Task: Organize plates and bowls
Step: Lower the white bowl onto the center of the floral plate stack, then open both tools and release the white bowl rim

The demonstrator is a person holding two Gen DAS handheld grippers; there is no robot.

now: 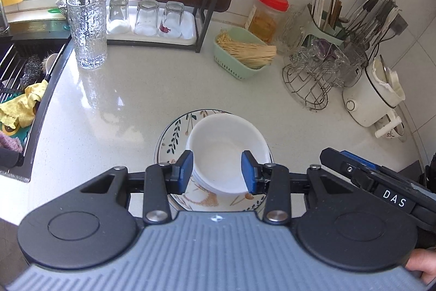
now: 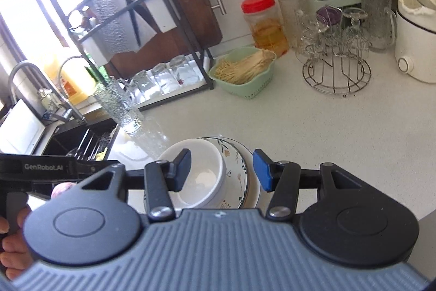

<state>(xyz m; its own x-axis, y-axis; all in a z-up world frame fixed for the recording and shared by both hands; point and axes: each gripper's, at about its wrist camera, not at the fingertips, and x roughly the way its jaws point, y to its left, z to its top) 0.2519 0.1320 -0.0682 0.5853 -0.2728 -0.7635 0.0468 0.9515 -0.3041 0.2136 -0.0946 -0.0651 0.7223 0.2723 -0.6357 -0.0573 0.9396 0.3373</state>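
A white bowl (image 1: 220, 146) sits inside a floral plate (image 1: 174, 138) on the pale countertop (image 1: 122, 113). In the right wrist view the same bowl (image 2: 203, 168) rests on a small stack of plates (image 2: 235, 158). My left gripper (image 1: 217, 172) hovers above the bowl with its blue pads (image 1: 183, 172) apart and nothing held between them. My right gripper (image 2: 222, 171) hangs over the bowl and the plate rim, jaws open and empty. Each gripper's dark body shows at the edge of the other's view, with a person's hand on the handle.
A tall textured glass (image 1: 87, 29) stands left of the stack near the sink (image 1: 21, 89). Behind are a rack with upturned glasses (image 1: 147, 18), a green basket of sticks (image 1: 242, 53), a red-lidded jar (image 1: 268, 15), a wire glass stand (image 1: 313, 78) and a white cooker (image 1: 373, 97).
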